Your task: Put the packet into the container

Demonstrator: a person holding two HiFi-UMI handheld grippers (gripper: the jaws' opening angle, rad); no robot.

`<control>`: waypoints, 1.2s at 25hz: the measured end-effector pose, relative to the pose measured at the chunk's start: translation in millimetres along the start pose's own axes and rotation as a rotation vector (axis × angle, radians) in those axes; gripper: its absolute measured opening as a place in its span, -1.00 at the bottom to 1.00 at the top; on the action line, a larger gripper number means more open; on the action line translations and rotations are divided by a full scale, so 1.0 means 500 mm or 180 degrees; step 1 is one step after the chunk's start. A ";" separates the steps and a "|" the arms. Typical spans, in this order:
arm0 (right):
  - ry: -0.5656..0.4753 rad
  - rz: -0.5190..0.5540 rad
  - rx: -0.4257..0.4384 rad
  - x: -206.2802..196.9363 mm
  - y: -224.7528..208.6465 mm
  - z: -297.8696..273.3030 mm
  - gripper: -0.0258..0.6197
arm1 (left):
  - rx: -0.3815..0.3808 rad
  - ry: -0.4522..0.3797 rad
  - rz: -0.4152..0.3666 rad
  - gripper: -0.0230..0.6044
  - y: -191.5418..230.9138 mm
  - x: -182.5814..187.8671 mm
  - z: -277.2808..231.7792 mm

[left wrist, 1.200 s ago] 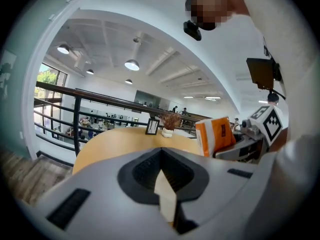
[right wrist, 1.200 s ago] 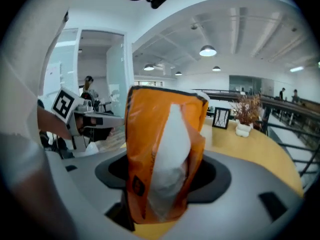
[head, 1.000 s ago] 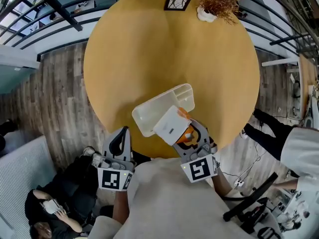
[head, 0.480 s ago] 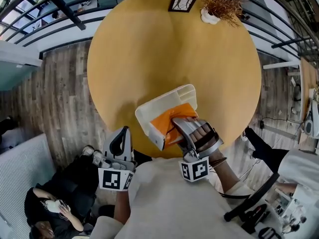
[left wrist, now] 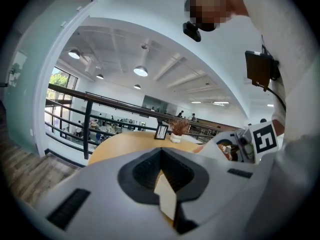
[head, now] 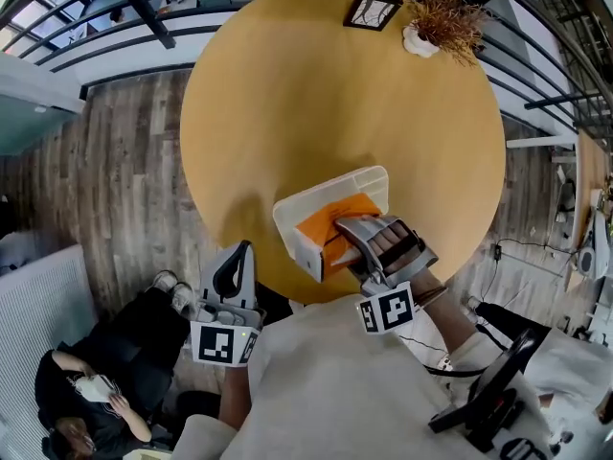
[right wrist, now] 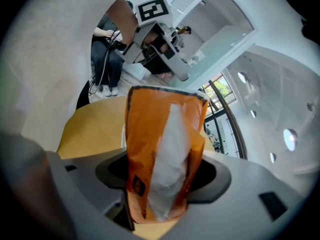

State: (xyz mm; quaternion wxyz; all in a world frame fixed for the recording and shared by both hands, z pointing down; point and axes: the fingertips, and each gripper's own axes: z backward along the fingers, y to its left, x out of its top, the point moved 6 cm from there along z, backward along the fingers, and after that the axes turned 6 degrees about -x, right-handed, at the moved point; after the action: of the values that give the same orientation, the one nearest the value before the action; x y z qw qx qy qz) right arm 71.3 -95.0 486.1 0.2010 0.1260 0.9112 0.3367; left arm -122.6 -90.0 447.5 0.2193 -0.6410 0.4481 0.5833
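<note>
In the container (head: 285, 226) now sits the packet (head: 330, 222), right gripper (head: 338, 234) fingers (head: 358, 226) clamping it; left gripper (head: 235, 259) fingers (head: 219, 276) together.

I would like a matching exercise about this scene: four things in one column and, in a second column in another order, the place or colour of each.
Things:
1. packet
2. picture frame
3. left claw
4. container

Places and colours:
A. at the far edge of the table
B. white, on the near part of the table
C. off the table, over the wooden floor
D. orange, between the jaws of the right claw

Pairs: 1-D, 2-A, 3-C, 4-B
</note>
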 end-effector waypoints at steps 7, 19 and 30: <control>0.0157 0.0390 0.0387 -0.007 0.005 -0.042 0.01 | 0.0107 -0.0092 0.0118 -0.91 0.021 -0.006 0.014; 0.0459 0.0506 0.1075 -0.026 0.027 -0.120 0.01 | 0.0140 -0.0191 0.0198 -0.91 0.064 0.004 0.019; 0.0688 0.0762 0.1902 -0.035 0.063 -0.199 0.01 | 0.0244 -0.0175 0.0278 -0.91 0.098 0.002 0.031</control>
State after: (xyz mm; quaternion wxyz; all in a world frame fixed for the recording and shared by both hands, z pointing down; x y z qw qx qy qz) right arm 45.0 -133.8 580.9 0.0165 0.2491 0.9644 0.0875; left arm -171.8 -102.6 454.8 0.2302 -0.5957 0.4914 0.5921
